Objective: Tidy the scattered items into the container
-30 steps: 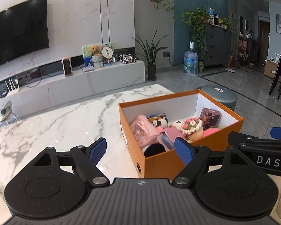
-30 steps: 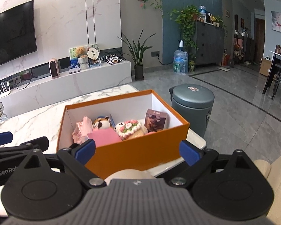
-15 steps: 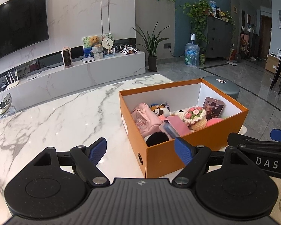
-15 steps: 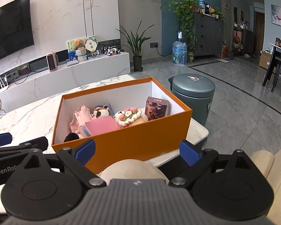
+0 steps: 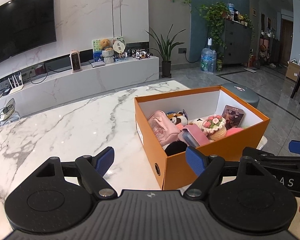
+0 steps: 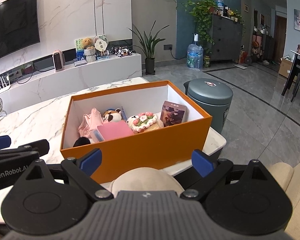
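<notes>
An orange cardboard box [image 5: 216,156] with a white inside stands near the right end of the marble table [image 5: 70,126]; it also shows in the right wrist view [image 6: 142,152]. It holds a pink pouch [image 5: 162,126], a plush toy [image 5: 177,117], a pink case [image 6: 115,131], a crocheted flower cake [image 6: 145,120], a small dark card box [image 6: 173,113] and a black fuzzy item [image 5: 175,146]. My left gripper [image 5: 150,161] is open and empty, above the table before the box's near left corner. My right gripper [image 6: 147,161] is open and empty, in front of the box's near wall.
A grey lidded bin [image 6: 210,98] stands on the floor right behind the table's end. A beige rounded cushion [image 6: 146,180] lies below my right gripper. A TV console [image 5: 80,78] runs along the far wall. Each gripper shows at the edge of the other's view.
Both grippers have risen and drawn back a little, so more of the box's inside shows. Both stay open and empty. The box and its contents have not moved.
</notes>
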Demonstrator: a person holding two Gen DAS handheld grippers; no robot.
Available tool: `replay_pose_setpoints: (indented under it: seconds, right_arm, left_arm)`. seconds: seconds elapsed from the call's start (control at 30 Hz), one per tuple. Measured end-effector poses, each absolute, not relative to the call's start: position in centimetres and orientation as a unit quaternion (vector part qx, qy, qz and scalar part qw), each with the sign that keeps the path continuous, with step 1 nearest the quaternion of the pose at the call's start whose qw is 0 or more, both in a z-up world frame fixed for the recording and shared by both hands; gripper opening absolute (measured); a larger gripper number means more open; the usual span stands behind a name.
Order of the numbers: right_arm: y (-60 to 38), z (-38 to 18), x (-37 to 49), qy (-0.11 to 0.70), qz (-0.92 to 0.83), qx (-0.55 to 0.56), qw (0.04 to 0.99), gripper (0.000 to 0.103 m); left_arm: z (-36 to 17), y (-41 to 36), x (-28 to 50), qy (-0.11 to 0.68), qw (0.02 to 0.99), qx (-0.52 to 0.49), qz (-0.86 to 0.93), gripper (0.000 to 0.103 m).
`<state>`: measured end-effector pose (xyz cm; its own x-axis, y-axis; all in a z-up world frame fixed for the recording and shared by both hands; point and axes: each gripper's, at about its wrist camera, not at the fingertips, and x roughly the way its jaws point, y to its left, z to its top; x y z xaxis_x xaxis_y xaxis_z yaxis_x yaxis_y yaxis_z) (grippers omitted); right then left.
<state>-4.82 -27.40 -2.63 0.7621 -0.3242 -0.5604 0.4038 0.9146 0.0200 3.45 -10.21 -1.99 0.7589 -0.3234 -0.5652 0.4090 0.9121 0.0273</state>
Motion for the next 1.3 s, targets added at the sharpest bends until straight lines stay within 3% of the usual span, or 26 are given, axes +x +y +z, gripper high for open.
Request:
replay_pose_setpoints:
  seconds: [1.3]
  right_arm:
    - [-24.5,-3.7,-3.0,0.311,-0.191,0.039,0.93,0.097]
  left_arm:
    - [-3.5,-7.5,5.0,0.31,0.931,0.047,-0.19,0.093]
